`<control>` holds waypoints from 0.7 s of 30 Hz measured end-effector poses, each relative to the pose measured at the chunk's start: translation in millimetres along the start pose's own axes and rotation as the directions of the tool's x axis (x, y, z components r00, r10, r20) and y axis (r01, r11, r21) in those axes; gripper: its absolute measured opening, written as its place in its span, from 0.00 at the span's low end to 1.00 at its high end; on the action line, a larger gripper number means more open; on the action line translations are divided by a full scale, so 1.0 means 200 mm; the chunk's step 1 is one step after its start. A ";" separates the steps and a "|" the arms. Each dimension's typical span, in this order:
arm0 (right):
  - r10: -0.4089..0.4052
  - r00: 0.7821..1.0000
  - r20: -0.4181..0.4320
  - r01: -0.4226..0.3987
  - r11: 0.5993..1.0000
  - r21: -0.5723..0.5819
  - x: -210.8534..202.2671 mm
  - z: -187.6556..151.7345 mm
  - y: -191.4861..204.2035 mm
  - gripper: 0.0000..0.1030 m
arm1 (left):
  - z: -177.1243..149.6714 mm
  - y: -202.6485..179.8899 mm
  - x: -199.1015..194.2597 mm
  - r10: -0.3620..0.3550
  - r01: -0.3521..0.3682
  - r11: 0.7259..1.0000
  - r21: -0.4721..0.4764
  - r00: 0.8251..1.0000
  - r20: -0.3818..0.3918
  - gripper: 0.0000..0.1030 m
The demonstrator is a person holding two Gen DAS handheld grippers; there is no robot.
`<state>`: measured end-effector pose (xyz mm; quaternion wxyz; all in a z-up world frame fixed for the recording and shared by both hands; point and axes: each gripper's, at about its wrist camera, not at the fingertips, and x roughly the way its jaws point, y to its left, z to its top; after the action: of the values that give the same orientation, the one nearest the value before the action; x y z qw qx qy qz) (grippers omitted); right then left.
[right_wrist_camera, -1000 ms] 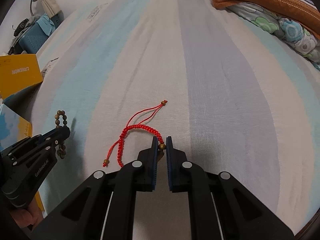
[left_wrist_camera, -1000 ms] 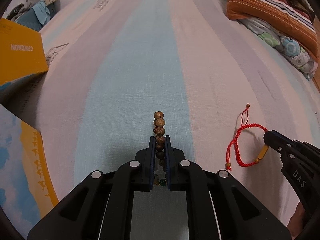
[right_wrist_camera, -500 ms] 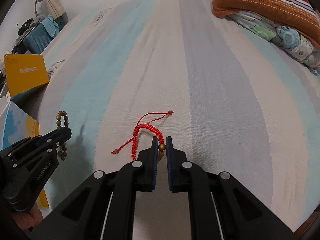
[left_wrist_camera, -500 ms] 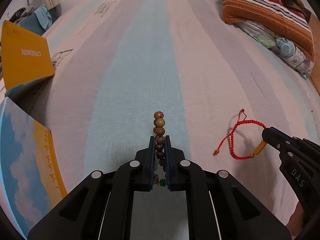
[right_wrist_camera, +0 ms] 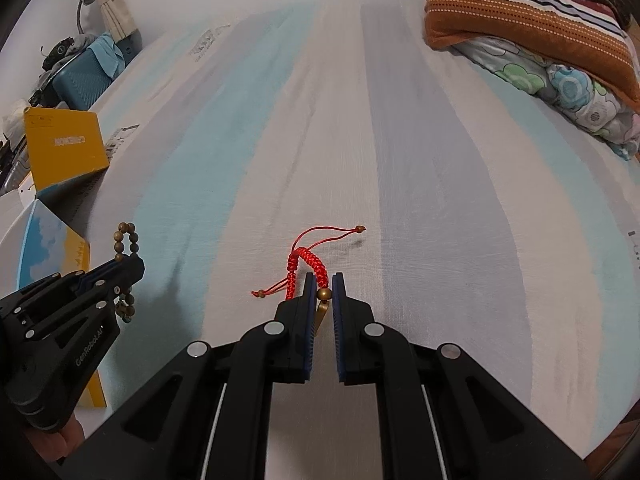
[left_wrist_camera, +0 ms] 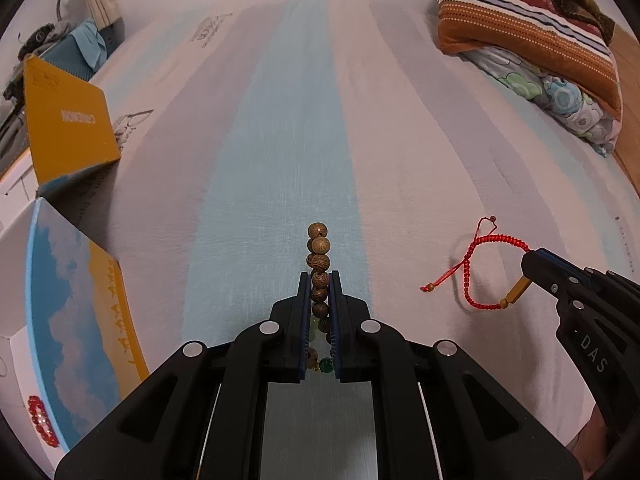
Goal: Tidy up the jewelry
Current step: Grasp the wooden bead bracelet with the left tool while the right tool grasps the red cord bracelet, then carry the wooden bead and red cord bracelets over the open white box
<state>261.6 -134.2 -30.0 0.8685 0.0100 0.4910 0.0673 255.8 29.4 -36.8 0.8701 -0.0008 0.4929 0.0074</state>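
My left gripper (left_wrist_camera: 320, 280) is shut on a brown wooden bead bracelet (left_wrist_camera: 318, 246), held above the striped bedsheet; its beads stick out past the fingertips. It also shows in the right wrist view (right_wrist_camera: 127, 240). My right gripper (right_wrist_camera: 320, 280) is shut on the gold piece of a red braided cord bracelet (right_wrist_camera: 310, 260), which hangs clear of the sheet. The red bracelet shows in the left wrist view (left_wrist_camera: 480, 268). An open box (left_wrist_camera: 68, 312) with blue sky print and yellow side stands at the left; a red bead bracelet (left_wrist_camera: 40, 416) lies in it.
A yellow box lid (left_wrist_camera: 68, 120) stands behind the open box at the left. Folded striped and flowered blankets (left_wrist_camera: 532, 48) lie at the far right. A teal case (right_wrist_camera: 80, 76) and clutter sit beyond the bed's left edge.
Both grippers have risen and tilted; the red bracelet has lifted off the sheet and hangs bunched. The open box has come further into view at the left.
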 end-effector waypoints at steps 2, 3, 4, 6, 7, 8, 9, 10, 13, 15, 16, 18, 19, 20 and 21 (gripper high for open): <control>0.000 1.000 0.006 0.000 1.000 -0.003 -0.02 0.00 0.01 0.07 | 0.00 0.00 -0.02 0.000 0.000 1.000 0.002 1.000 0.005 0.08; 0.000 1.000 0.008 0.000 1.000 -0.003 -0.03 0.00 0.01 0.07 | 0.00 0.00 -0.03 0.000 0.000 1.000 0.001 1.000 0.006 0.08; 0.000 1.000 0.011 0.000 1.000 -0.005 -0.04 0.00 0.01 0.07 | -0.01 0.00 -0.03 0.000 0.000 1.000 0.001 1.000 0.007 0.08; -0.001 1.000 0.014 0.001 1.000 -0.006 -0.06 0.00 0.02 0.07 | -0.01 0.00 -0.05 0.000 0.000 1.000 0.003 1.000 0.010 0.08; -0.001 1.000 0.016 0.001 1.000 -0.007 -0.07 0.00 0.02 0.07 | -0.01 0.00 -0.06 0.000 0.000 1.000 0.003 1.000 0.012 0.08; -0.002 1.000 0.017 0.002 1.000 -0.008 -0.08 0.00 0.02 0.07 | -0.01 0.00 -0.07 0.001 -0.001 1.000 0.004 1.000 0.016 0.08; -0.002 1.000 0.020 0.002 1.000 -0.009 -0.09 -0.01 0.03 0.07 | -0.01 0.00 -0.08 0.001 -0.001 1.000 0.004 1.000 0.018 0.08; -0.001 1.000 0.022 0.002 1.000 -0.010 -0.10 -0.01 0.03 0.07 | -0.01 0.00 -0.09 -0.001 0.001 1.000 0.004 1.000 0.022 0.08; -0.003 1.000 0.029 0.004 1.000 -0.013 -0.13 -0.01 0.04 0.07 | -0.02 0.00 -0.11 -0.002 0.002 1.000 0.002 1.000 0.024 0.08; -0.003 0.999 0.033 0.004 1.000 -0.014 -0.14 -0.02 0.04 0.07 | -0.02 0.00 -0.13 -0.003 0.003 1.000 0.002 1.000 0.027 0.08; -0.002 0.999 0.037 0.003 1.000 -0.014 -0.16 -0.02 0.05 0.07 | -0.02 0.00 -0.14 -0.004 0.004 1.000 0.002 1.000 0.029 0.08; -0.001 0.999 0.043 0.002 1.000 -0.017 -0.18 -0.02 0.05 0.07 | -0.03 0.00 -0.17 -0.006 0.006 1.000 0.004 0.999 0.036 0.08; 0.001 0.999 0.047 0.000 1.000 -0.018 -0.19 -0.03 0.06 0.07 | -0.03 -0.01 -0.18 -0.007 0.007 1.000 0.004 0.999 0.039 0.08; 0.002 0.999 0.050 -0.001 1.000 -0.018 -0.20 -0.03 0.06 0.07 | -0.03 0.00 -0.19 -0.009 0.009 1.000 0.004 0.999 0.042 0.08; 0.003 0.999 0.051 -0.001 1.000 -0.021 -0.20 -0.03 0.06 0.07 | -0.03 0.00 -0.20 -0.011 0.011 1.000 0.004 0.999 0.046 0.08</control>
<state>234.2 -126.9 2.4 0.8808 0.0031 0.4677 0.0730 230.2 28.5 -5.2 0.8812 -0.0017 0.4728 0.0018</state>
